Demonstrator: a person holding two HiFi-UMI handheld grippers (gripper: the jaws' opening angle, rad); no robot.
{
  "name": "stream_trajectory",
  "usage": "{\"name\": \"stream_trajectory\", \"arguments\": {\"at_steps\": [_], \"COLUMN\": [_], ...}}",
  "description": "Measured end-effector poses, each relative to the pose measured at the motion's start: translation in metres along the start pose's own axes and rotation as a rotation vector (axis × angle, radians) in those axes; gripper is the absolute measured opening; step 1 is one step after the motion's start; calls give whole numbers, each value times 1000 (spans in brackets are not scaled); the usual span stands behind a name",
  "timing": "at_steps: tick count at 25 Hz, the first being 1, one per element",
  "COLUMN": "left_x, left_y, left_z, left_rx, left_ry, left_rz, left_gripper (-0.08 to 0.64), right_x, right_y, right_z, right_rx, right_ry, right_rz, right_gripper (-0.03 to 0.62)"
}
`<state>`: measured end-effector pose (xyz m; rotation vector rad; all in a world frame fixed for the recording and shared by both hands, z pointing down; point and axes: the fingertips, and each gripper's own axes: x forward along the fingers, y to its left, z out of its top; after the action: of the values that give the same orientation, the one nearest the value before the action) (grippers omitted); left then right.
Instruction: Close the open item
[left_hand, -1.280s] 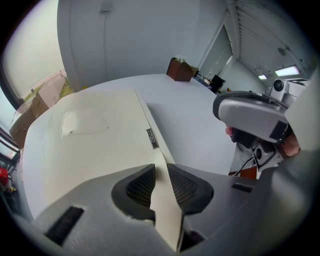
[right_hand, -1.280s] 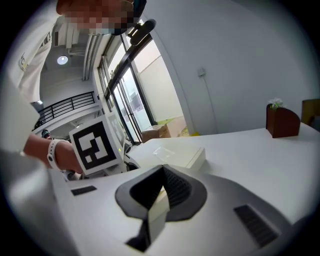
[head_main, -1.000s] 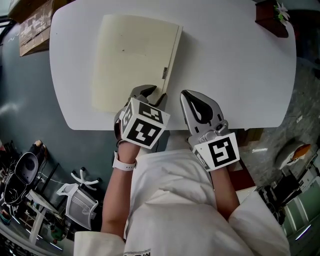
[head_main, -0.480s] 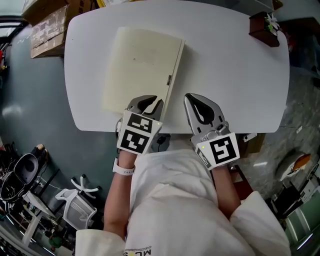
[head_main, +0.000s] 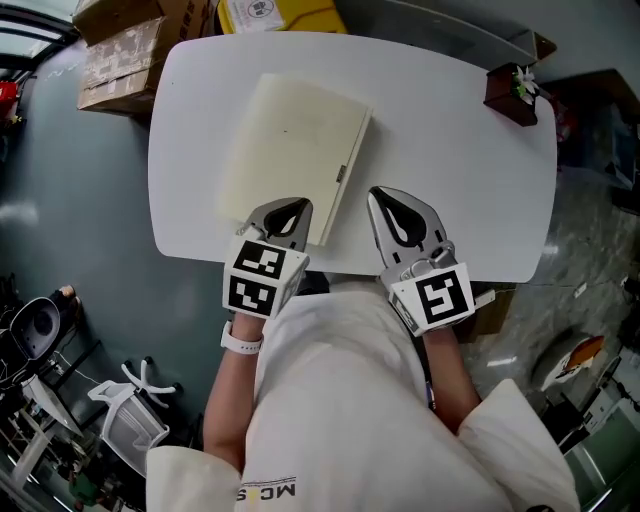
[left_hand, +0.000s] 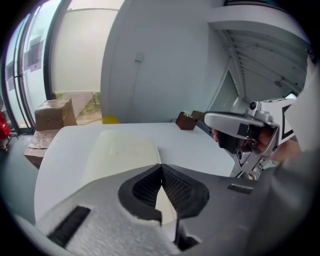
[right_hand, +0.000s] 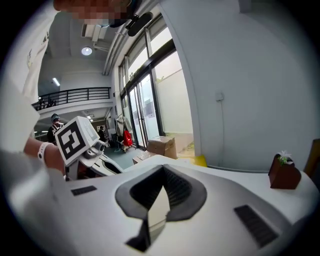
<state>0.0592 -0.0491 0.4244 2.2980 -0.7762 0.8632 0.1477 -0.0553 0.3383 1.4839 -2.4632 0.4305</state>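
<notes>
Though the left gripper (head_main: 283, 207), its jaws having just been closing to an empty clench, hangs above the near edge of the shut cream case (head_main: 290, 150) on the white table (head_main: 450, 170), a careless dip could shove the case askew; the right gripper (head_main: 400, 195), clenched empty, could clip the table's rim.

In the lower middle of the head view the two grippers are held side by side, apart from each other, both pointing toward the top of the frame. The left gripper (head_main: 288, 205) has its jaws pressed together with nothing between them; they have just been closing. Its marker cube (head_main: 262, 280) tilts to the frame's left. The right gripper (head_main: 403, 196) also has its jaws together and empty. Bare forearms (head_main: 228, 395) run down-frame into white sleeves (head_main: 190, 478), and a white band (head_main: 243, 339) wraps the left wrist.
</notes>
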Motion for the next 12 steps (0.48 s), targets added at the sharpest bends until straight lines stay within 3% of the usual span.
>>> {"name": "stream_trajectory", "arguments": {"at_steps": [4,12], "left_x": [-27,-92], "left_y": [7,16], "left_z": [20,37], "left_rx": [-87,-98], "left_ry": [-116,-279], "left_rz": [5,96], "left_gripper": [25,25], "right_x": [4,-4], "right_y": [1,8], "right_z": [17,52], "right_rx": [-29,-93], "right_ry": [-15,-55], "right_rz": [9,30], "right_gripper": [15,15]}}
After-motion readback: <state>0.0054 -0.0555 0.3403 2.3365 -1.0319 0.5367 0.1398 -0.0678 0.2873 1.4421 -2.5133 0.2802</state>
